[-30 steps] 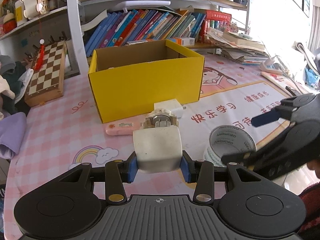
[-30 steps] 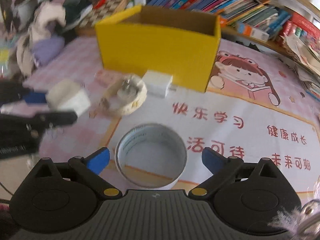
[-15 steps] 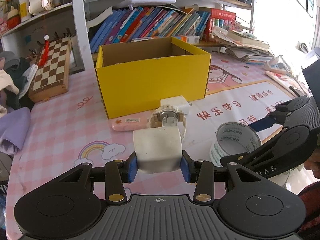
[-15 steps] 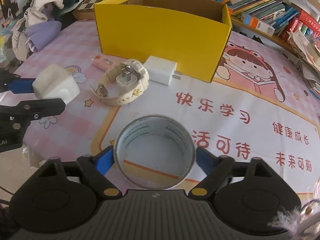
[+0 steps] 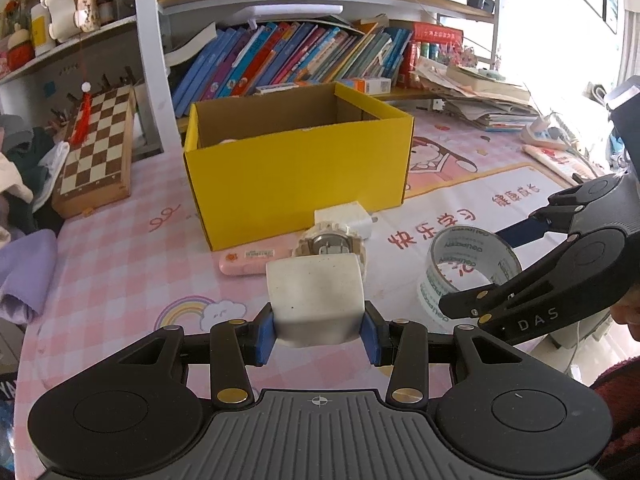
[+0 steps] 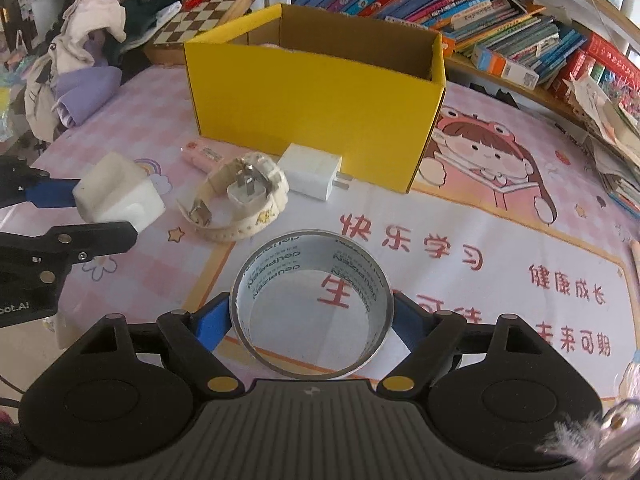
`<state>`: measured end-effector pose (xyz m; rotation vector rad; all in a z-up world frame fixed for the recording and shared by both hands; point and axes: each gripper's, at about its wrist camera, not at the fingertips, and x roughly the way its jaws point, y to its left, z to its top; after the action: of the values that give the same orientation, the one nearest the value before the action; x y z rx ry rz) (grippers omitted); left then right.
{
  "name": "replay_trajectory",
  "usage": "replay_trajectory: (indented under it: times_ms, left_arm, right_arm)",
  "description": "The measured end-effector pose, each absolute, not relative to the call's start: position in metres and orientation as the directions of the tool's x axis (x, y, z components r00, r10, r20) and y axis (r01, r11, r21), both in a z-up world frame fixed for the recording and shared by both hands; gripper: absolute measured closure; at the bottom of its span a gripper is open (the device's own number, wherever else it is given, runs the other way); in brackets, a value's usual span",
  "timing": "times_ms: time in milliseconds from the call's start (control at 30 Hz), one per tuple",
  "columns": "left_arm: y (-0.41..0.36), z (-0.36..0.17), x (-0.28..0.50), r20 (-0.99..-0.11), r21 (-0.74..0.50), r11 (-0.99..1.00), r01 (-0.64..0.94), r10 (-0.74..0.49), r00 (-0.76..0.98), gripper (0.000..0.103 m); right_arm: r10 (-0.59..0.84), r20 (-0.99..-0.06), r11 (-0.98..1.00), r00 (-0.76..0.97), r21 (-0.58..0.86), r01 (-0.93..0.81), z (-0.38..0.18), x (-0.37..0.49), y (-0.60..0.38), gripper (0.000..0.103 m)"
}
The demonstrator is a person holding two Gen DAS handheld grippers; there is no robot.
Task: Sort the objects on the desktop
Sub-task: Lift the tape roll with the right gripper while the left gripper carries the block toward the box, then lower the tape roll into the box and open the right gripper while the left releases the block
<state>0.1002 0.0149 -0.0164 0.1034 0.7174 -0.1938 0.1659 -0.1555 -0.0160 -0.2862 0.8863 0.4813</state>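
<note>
My left gripper (image 5: pixel 318 334) is shut on a white block (image 5: pixel 315 300) and holds it above the pink desk mat; it also shows in the right wrist view (image 6: pixel 116 196). My right gripper (image 6: pixel 310 320) is shut on a roll of clear tape (image 6: pixel 312 304), also seen in the left wrist view (image 5: pixel 466 268). An open yellow box (image 5: pixel 296 164) (image 6: pixel 316 92) stands ahead. A cream watch (image 6: pixel 236 196) around a plug, a white charger (image 6: pixel 314 170) and a pink eraser (image 5: pixel 248 258) lie in front of the box.
A chessboard (image 5: pixel 100 148) leans at the left by the shelf post. Clothes (image 6: pixel 84 64) are piled at the far left. Books (image 5: pixel 288 60) fill the shelf behind the box. Stacked papers (image 5: pixel 484 100) lie at the right.
My right gripper has closed on the tape roll and lifted it a little. My left gripper has risen slightly with the white block still held.
</note>
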Motion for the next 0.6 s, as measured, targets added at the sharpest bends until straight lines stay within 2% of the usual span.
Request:
replay_trajectory:
  times_ms: [600]
  left_arm:
    - [0.014,0.017,0.138,-0.579,0.067,0.978,0.198,-0.123,0.806,0.062]
  right_arm:
    - [0.387,-0.681,0.833,0.621,-0.030,-0.552,0.045,0.201,-0.156,0.021]
